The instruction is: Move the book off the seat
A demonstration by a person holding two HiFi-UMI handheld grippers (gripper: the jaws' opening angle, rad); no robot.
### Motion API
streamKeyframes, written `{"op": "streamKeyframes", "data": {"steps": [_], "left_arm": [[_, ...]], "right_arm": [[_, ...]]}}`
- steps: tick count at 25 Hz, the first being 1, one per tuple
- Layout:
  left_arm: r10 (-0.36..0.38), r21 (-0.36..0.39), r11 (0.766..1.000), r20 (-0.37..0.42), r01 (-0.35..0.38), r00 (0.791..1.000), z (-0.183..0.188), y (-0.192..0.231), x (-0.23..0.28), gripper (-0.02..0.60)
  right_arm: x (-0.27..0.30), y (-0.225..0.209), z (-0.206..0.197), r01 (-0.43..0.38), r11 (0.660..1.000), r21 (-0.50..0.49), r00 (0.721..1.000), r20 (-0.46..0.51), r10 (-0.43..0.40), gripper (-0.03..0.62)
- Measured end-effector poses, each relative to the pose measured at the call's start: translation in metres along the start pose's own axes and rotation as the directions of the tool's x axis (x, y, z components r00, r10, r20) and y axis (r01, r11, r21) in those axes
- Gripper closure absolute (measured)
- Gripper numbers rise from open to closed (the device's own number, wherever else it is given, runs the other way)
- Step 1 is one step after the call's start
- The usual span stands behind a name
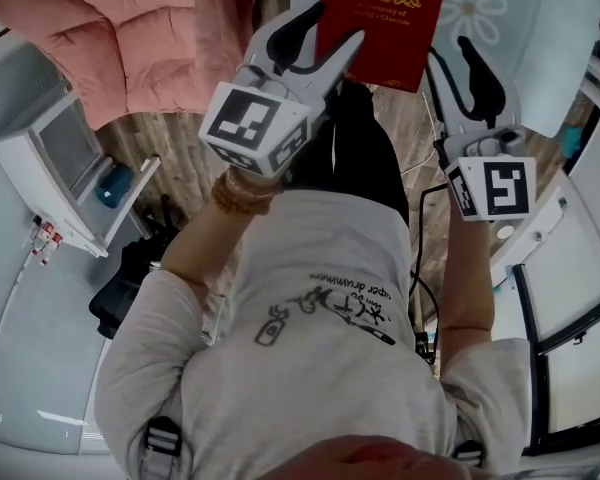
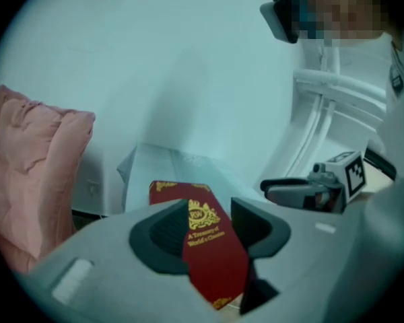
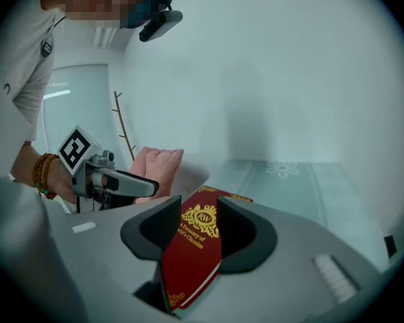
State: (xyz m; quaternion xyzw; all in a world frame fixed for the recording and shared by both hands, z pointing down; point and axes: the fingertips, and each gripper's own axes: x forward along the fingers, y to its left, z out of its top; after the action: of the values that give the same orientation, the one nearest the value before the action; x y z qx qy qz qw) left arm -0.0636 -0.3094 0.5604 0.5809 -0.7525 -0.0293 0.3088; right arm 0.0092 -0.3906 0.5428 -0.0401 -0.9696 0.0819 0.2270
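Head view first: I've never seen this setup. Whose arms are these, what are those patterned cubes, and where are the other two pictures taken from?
There is no robot here. A person wears a camera on the head, so the head view looks steeply down over their own body and arms. Each hand holds a two-jaw gripper, and the cubes with black-and-white squares are part of those grippers. The other two pictures come from cameras riding on the left gripper and the right gripper, each looking along its own jaws. Both grippers are closed on the same red book with gold print, one at each side, and it is held up in the air. Beyond it are a pink cushion and a pale surface with a flower pattern. A wooden floor shows below.
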Motion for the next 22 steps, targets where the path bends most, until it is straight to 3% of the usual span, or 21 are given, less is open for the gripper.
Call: {"op": "streamKeyframes", "data": {"steps": [3,7,15,22], "left_arm": [[-0.063,0.014,0.998,0.034,0.062,0.997,0.034,-0.031,-0.023,0.456],[-0.124,0.081,0.990,0.104,0.116,0.987,0.084,-0.064,-0.045,0.498],[-0.198,0.191,0.969,0.226,0.156,0.954,0.177,-0.115,-0.098,0.572],[-0.228,0.234,0.957,0.248,0.170,0.942,0.216,-0.150,-0.132,0.576]], "right_arm": [[-0.020,0.014,0.040,-0.012,1.000,-0.025,0.999,0.040,0.013,0.451],[-0.038,0.036,0.093,-0.048,0.995,-0.089,0.994,0.097,0.056,0.481],[-0.084,0.075,0.199,-0.038,0.990,-0.138,0.967,0.243,0.071,0.511],[-0.120,0.109,0.264,-0.035,0.987,-0.157,0.939,0.332,0.086,0.530]]}}
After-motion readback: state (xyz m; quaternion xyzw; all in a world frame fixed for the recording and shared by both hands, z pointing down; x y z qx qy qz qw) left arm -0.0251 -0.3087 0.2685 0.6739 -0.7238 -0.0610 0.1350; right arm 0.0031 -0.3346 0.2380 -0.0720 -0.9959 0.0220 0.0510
